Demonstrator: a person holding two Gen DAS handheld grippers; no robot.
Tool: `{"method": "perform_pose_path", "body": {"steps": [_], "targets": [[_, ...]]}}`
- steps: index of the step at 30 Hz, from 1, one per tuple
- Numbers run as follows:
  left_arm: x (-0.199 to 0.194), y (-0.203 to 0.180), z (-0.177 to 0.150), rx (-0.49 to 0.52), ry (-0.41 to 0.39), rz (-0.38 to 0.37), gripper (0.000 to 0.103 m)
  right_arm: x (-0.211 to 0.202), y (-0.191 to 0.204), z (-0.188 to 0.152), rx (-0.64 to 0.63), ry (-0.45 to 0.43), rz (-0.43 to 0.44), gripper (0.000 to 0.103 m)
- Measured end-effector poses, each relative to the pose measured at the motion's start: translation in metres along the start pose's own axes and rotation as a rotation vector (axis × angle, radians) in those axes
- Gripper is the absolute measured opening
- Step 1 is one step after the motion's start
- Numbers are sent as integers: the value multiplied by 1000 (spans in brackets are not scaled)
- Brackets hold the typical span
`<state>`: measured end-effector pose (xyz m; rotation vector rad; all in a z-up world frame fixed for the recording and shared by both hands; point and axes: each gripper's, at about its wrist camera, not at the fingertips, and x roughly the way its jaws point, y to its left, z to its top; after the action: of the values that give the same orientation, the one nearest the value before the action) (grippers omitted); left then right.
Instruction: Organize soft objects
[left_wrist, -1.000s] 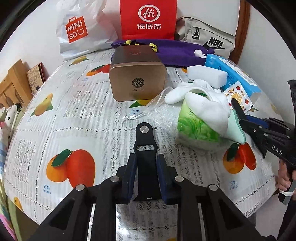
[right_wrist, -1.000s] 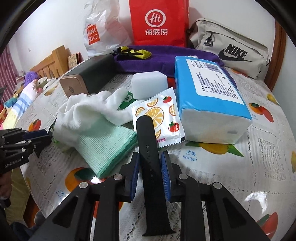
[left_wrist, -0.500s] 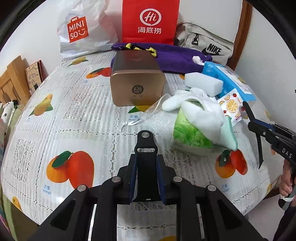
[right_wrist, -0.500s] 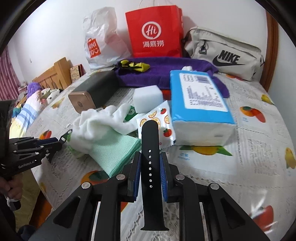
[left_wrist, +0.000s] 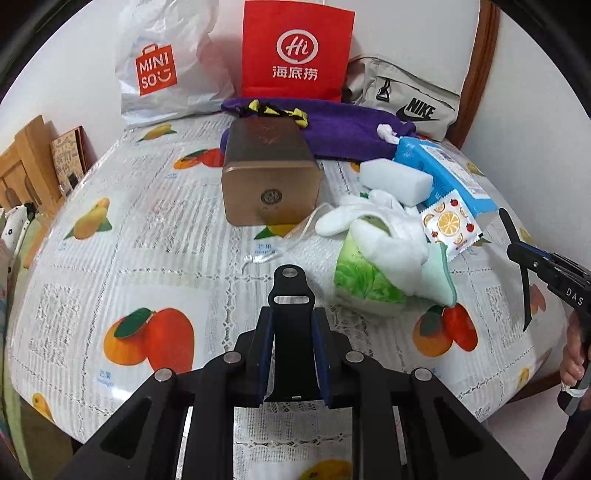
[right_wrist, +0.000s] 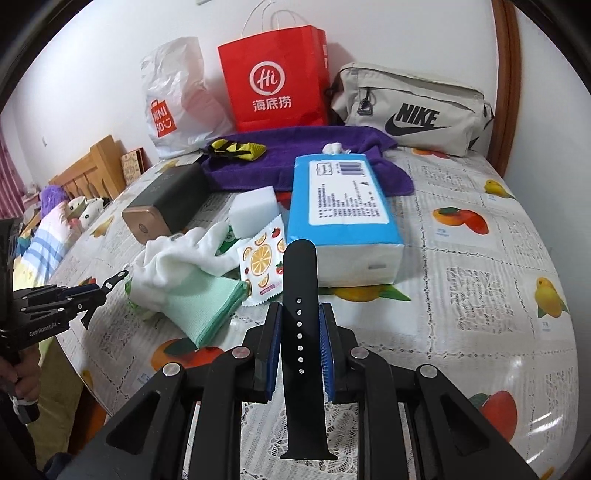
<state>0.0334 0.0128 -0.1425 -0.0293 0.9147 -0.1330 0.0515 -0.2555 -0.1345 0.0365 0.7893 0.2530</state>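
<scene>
— Between the pads of the left gripper (left_wrist: 291, 345), what is held?
— A short black watch strap half (left_wrist: 291, 317) with a slot and stud, clamped over the fruit-print tablecloth (left_wrist: 147, 229).
— And the right gripper (right_wrist: 300, 345)?
— Its pads grip the long holed strap half (right_wrist: 300, 332).
— What lies ahead of it?
— Just ahead-left, a white towel (right_wrist: 177, 258) on a green cloth (right_wrist: 199, 306); ahead, a blue tissue pack (right_wrist: 343, 206); a white sponge (right_wrist: 255, 210) beyond the towel.
</scene>
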Motion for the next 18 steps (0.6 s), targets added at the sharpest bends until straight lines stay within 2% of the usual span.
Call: {"method": "perform_pose_path", "body": {"steps": [9, 18], "targets": [[-11, -4, 21, 13, -29, 2, 20, -10, -8, 16, 14, -23, -4, 20], [-23, -4, 52, 17, -65, 7, 20, -13, -10, 47, 8, -51, 6, 19]]}}
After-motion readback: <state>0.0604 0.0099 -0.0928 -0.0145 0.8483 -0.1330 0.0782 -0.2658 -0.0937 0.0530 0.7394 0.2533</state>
